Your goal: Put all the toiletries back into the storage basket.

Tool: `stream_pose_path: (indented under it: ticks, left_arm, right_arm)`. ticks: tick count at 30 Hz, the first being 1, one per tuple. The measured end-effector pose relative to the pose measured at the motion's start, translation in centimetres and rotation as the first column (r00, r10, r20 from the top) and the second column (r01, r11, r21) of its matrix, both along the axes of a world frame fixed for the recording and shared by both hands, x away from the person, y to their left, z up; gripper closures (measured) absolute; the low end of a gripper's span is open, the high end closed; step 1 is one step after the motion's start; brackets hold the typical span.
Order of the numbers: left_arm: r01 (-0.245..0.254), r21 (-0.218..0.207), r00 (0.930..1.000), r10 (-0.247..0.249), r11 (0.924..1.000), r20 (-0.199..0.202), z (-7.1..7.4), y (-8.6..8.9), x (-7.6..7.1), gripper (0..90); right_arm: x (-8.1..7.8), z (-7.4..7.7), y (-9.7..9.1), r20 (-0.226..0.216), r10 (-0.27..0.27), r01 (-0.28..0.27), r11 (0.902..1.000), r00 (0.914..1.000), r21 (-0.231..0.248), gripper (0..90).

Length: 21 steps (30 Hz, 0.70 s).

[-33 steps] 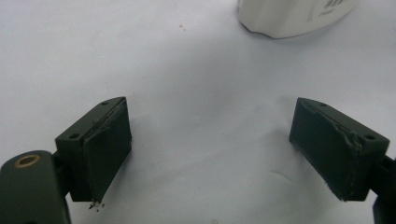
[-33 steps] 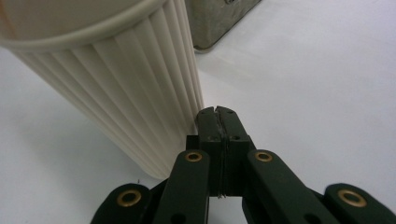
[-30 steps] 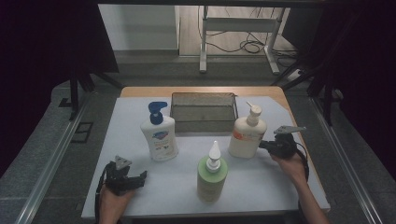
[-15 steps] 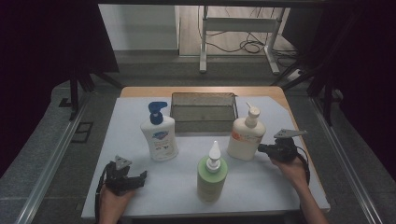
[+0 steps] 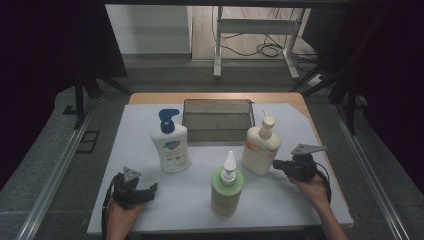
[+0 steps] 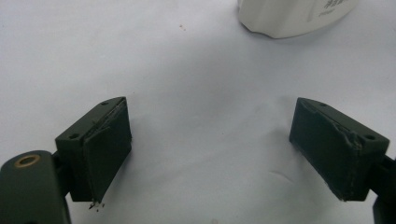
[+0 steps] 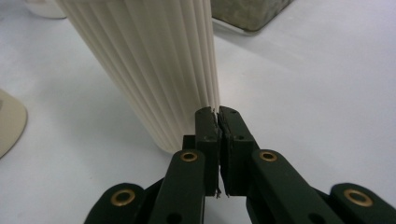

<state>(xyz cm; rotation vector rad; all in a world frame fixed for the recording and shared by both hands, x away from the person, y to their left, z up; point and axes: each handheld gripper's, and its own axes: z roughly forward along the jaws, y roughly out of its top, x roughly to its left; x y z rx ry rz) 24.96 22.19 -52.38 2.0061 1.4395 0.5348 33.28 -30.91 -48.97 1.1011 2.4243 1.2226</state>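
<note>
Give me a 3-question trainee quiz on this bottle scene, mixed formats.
1. True or false: the right tongs are clamped around the cream ribbed bottle.
2. Multiple choice: which bottle stands nearest the person's edge of the table? A) the white bottle with the blue pump B) the green bottle with the white nozzle C) the cream ribbed bottle
3. Fill in: the left tongs are ____, with nothing but bare white table cover between the jaws.

Key:
1. False. The jaws are shut, with no bottle between them, right beside the bottle's base.
2. B
3. open
</note>
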Motion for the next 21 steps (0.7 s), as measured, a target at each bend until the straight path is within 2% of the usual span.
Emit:
stream_pose_path:
  ticks: [13, 18, 21]
  left_arm:
    - [-0.001, 0.0, 1.0, 0.001, 1.0, 0.0, 0.0, 0.0, 0.0, 12.6]
    - [-0.001, 0.0, 1.0, 0.001, 1.0, 0.0, 0.0, 0.0, 0.0, 12.5]
    - [-0.001, 0.0, 1.0, 0.001, 1.0, 0.0, 0.0, 0.0, 0.0, 12.5]
  right_arm:
    - [-0.6, -0.2, 0.6, -0.007, 0.02, -0.02, 0.9998, 0.9998, 0.0, 86.0]
    - [-0.8, -0.3, 0.5, -0.01, 0.011, -0.011, 0.9999, 0.9999, 0.0, 83.5]
    - [-1.1, -0.1, 0.3, -0.003, 0.0, 0.0, 1.0, 1.0, -0.006, 77.5]
